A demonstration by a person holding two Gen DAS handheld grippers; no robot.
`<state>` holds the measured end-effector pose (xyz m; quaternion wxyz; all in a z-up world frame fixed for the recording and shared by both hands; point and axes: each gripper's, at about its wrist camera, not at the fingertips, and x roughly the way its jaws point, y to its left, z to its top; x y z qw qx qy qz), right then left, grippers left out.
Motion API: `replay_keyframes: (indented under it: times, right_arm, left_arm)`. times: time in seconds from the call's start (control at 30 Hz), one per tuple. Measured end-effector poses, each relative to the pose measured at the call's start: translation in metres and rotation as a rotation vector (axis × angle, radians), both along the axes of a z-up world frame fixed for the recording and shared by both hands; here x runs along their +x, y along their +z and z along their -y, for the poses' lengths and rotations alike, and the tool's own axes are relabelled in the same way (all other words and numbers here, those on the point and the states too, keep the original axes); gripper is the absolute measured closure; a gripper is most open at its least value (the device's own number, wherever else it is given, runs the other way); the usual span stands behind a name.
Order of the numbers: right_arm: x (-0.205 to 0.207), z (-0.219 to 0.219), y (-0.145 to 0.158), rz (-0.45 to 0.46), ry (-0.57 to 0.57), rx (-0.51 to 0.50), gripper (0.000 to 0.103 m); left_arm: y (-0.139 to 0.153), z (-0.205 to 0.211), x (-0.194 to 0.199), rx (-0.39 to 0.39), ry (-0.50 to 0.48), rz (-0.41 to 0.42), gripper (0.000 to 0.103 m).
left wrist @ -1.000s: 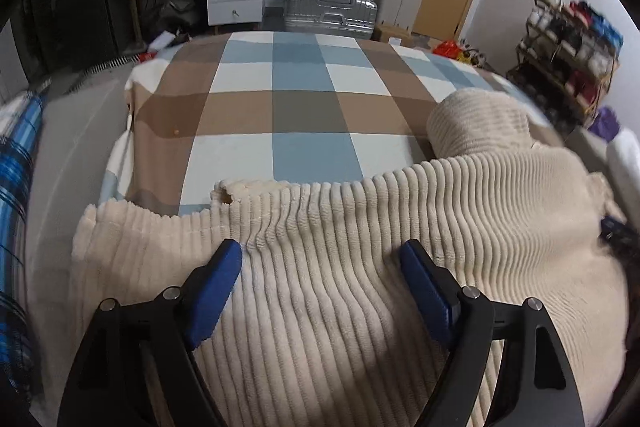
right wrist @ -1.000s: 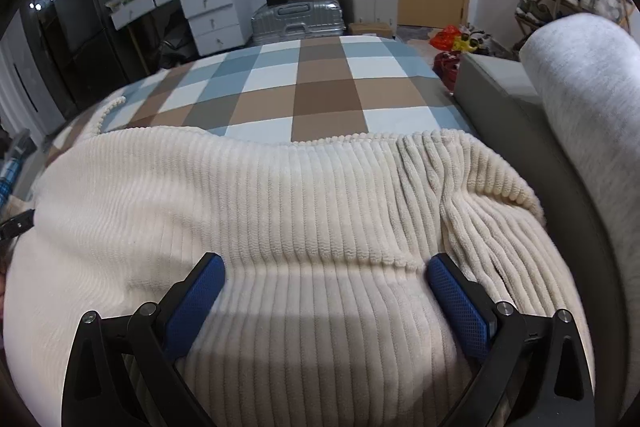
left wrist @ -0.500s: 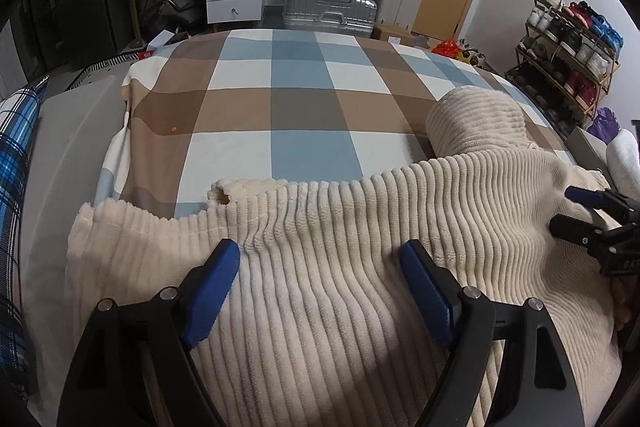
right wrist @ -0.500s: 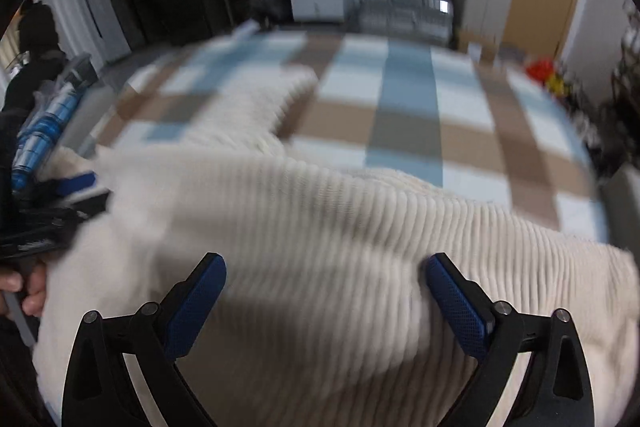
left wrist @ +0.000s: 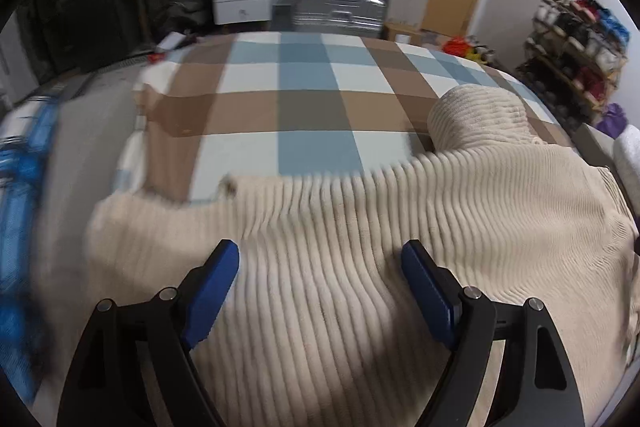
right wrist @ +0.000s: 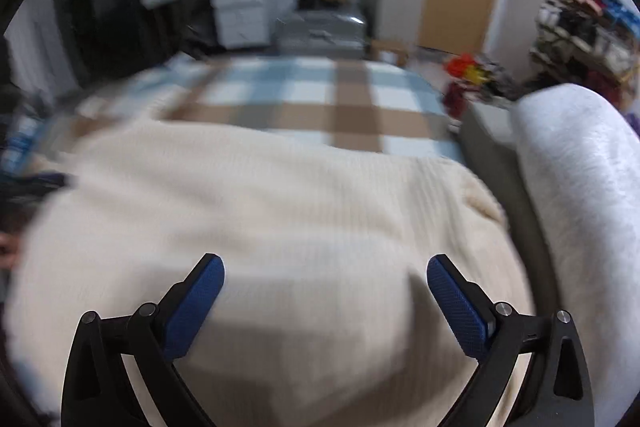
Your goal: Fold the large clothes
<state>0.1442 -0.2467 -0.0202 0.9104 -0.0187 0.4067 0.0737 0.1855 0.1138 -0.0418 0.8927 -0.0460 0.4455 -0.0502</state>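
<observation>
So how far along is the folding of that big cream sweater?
Barely begun. The cream sweater lies spread across the checked blanket, with one part bunched at its far right. Left gripper and right gripper hang open above it, gripping nothing. All the folds remain.

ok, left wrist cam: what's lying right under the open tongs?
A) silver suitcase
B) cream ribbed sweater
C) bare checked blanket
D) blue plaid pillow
B: the cream ribbed sweater spreads across the near part of the bed between and below the blue pads of the left tongs, which stand wide apart with nothing pinched; the checked blanket only shows beyond the sweater's far edge.
</observation>
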Motion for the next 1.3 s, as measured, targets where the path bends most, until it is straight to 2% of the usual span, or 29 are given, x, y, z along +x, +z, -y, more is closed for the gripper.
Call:
replay_keyframes:
  times: [0.07, 0.1, 0.17, 0.27, 0.3, 0.33, 0.37, 0.43, 0.53, 0.63, 0.7, 0.8, 0.87, 0.93, 1.0, 1.07, 1.1, 1.13, 1.23, 1.3]
  right_arm:
    - [-0.019, -0.024, 0.012, 0.038, 0.082, 0.031, 0.0]
    - [-0.025, -0.035, 0.013, 0.047, 0.114, 0.036, 0.0]
    - [-0.03, -0.058, 0.005, 0.035, 0.17, 0.053, 0.0]
    - [-0.019, -0.079, -0.033, -0.034, 0.215, 0.025, 0.0]
    - [-0.016, -0.081, -0.047, -0.05, 0.198, -0.002, 0.0]
    - [-0.017, -0.081, -0.057, -0.029, 0.201, -0.021, 0.0]
    - [-0.024, -0.078, -0.057, 0.015, 0.221, -0.015, 0.0]
    - [-0.031, -0.067, -0.048, 0.002, 0.218, -0.044, 0.001]
    - [-0.046, -0.02, -0.029, 0.063, 0.087, -0.078, 0.0]
    - [-0.042, 0.044, -0.056, -0.082, -0.121, -0.105, 0.0]
    - [-0.056, 0.06, -0.057, -0.075, -0.141, -0.04, 0.0]
    - [-0.078, 0.053, -0.038, -0.039, -0.142, -0.067, 0.0]
    - [-0.09, 0.051, -0.021, 0.017, -0.132, -0.005, 0.0]
    - [-0.093, 0.042, -0.01, 0.039, -0.115, 0.039, 0.0]
    - [-0.088, 0.02, -0.004, 0.054, -0.063, 0.046, 0.0]
    - [-0.079, -0.004, -0.008, 0.065, 0.007, 0.057, 0.0]
    - [-0.072, -0.02, -0.015, 0.052, 0.052, 0.056, 0.0]
    - [-0.064, -0.029, -0.026, 0.033, 0.079, 0.047, 0.0]
    - [-0.048, -0.047, -0.065, -0.088, 0.091, -0.042, 0.0]
    - [-0.051, -0.048, -0.063, -0.051, 0.086, -0.048, 0.0]
  left_arm:
    - [0.021, 0.013, -0.033, -0.108, -0.101, 0.046, 0.023]
    - [0.03, 0.026, -0.053, -0.135, -0.171, 0.08, 0.023]
    - [0.028, 0.057, -0.084, -0.086, -0.268, 0.097, 0.022]
    - [-0.003, 0.087, -0.099, 0.022, -0.363, 0.045, 0.021]
    - [-0.01, 0.086, -0.103, 0.029, -0.361, 0.094, 0.019]
    - [-0.013, 0.083, -0.105, 0.01, -0.356, 0.125, 0.018]
    - [-0.014, 0.081, -0.104, -0.007, -0.356, 0.12, 0.018]
    - [-0.013, 0.08, -0.104, -0.013, -0.355, 0.113, 0.018]
    - [-0.014, 0.083, -0.103, 0.001, -0.357, 0.122, 0.017]
    - [-0.013, 0.08, -0.102, -0.006, -0.351, 0.129, 0.017]
    - [-0.013, 0.078, -0.1, -0.008, -0.349, 0.131, 0.017]
    - [-0.008, 0.075, -0.102, 0.0, -0.326, 0.101, 0.017]
    - [0.003, 0.073, -0.108, 0.001, -0.287, 0.068, 0.017]
    - [0.018, 0.072, -0.121, -0.057, -0.311, 0.095, 0.017]
    - [0.018, 0.079, -0.127, -0.055, -0.355, 0.113, 0.017]
    - [-0.008, 0.093, -0.122, 0.032, -0.374, 0.059, 0.017]
    - [-0.016, 0.094, -0.122, 0.044, -0.369, 0.054, 0.017]
    - [-0.015, 0.094, -0.126, 0.045, -0.357, 0.082, 0.017]
    - [0.0, 0.084, -0.144, 0.034, -0.326, 0.082, 0.017]
    - [0.006, 0.067, -0.159, 0.044, -0.301, 0.097, 0.017]
